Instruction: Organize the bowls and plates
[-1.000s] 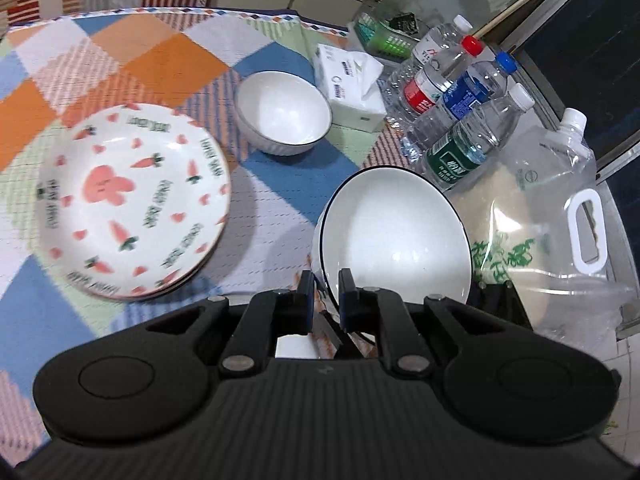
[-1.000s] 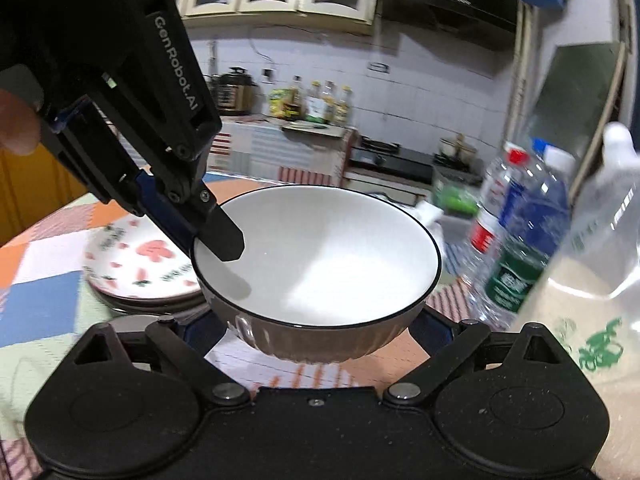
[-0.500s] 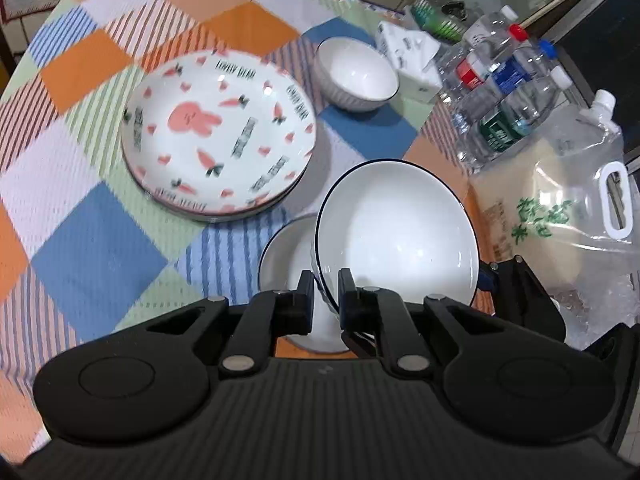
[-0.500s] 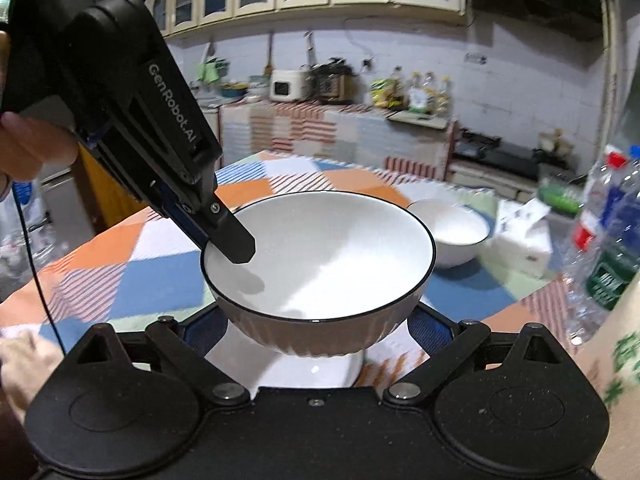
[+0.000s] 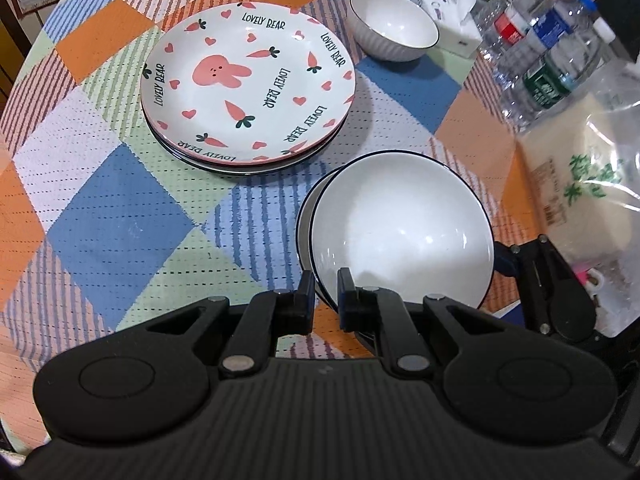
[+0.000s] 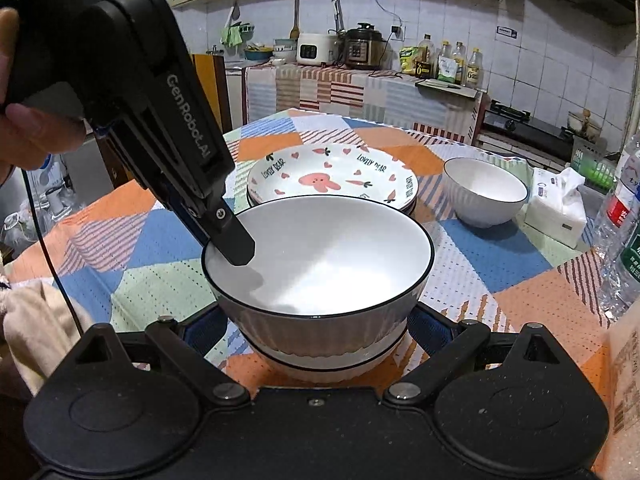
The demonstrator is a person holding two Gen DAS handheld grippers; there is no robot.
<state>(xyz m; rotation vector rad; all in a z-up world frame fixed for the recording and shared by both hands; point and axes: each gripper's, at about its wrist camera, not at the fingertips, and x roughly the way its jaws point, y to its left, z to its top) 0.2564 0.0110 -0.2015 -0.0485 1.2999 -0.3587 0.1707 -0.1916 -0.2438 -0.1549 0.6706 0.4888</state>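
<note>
The left gripper pinches the top bowl's rim. The right gripper hugs its sides. It sits in the bottom bowl, near the bunny plates. Settle it flat before letting go gently.

Clutter I see around my work area

I've got a patchwork tablecloth under everything; at the far right edge sits a tissue box, with water bottles bunched just beside it and a clear plastic bag with green print nearer to me. Through the right view I see a tiled kitchen wall, a counter draped in striped cloth carrying a rice cooker, a pressure cooker and oil bottles, and a stove off to the right
</note>
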